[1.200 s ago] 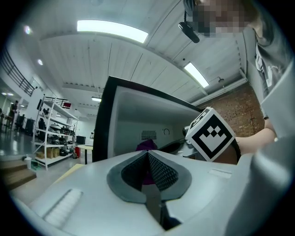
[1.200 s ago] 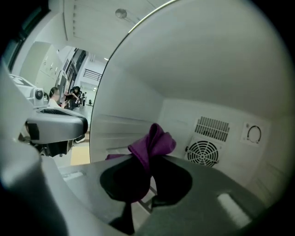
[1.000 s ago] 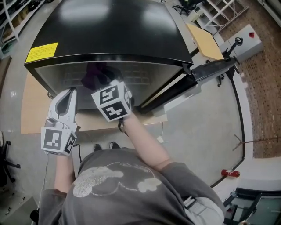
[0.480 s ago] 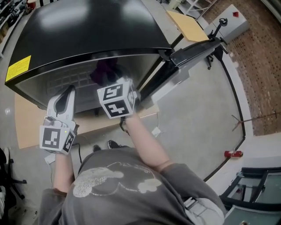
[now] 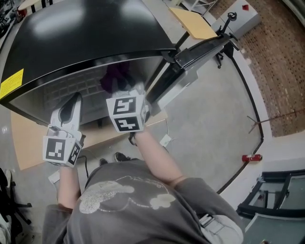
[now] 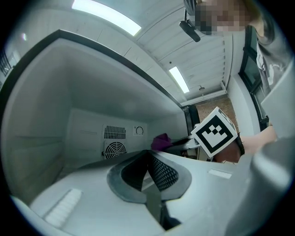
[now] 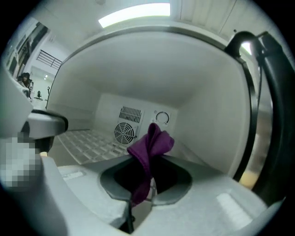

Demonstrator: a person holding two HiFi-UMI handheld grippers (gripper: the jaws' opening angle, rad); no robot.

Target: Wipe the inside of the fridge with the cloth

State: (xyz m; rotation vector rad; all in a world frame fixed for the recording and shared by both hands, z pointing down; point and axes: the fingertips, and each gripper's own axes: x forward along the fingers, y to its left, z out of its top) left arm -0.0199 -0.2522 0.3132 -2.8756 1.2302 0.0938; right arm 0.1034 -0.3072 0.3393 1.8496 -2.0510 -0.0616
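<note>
The black fridge (image 5: 81, 33) stands open in front of me, its white inside (image 7: 138, 78) showing a fan vent (image 7: 124, 132) and a dial (image 7: 162, 118) on the back wall. A purple cloth (image 7: 150, 150) sticks up from my right gripper (image 7: 146, 184), which is shut on it at the fridge mouth. In the head view the cloth (image 5: 116, 76) shows just past that gripper's marker cube (image 5: 126, 113). My left gripper (image 5: 75, 99) hovers at the opening to the left, jaws shut on nothing (image 6: 148, 159).
A wire shelf (image 7: 87, 140) lies on the fridge's lower left. The open door (image 5: 200, 47) swings out to the right. A wooden board (image 5: 28, 138) lies under the fridge. Cardboard (image 5: 193, 23) and a grey box (image 5: 240, 14) sit beyond the door.
The head view has swung, so the fridge sits more to the left and tilted. The right gripper with the cloth has edged slightly right; the left gripper has hardly moved.
</note>
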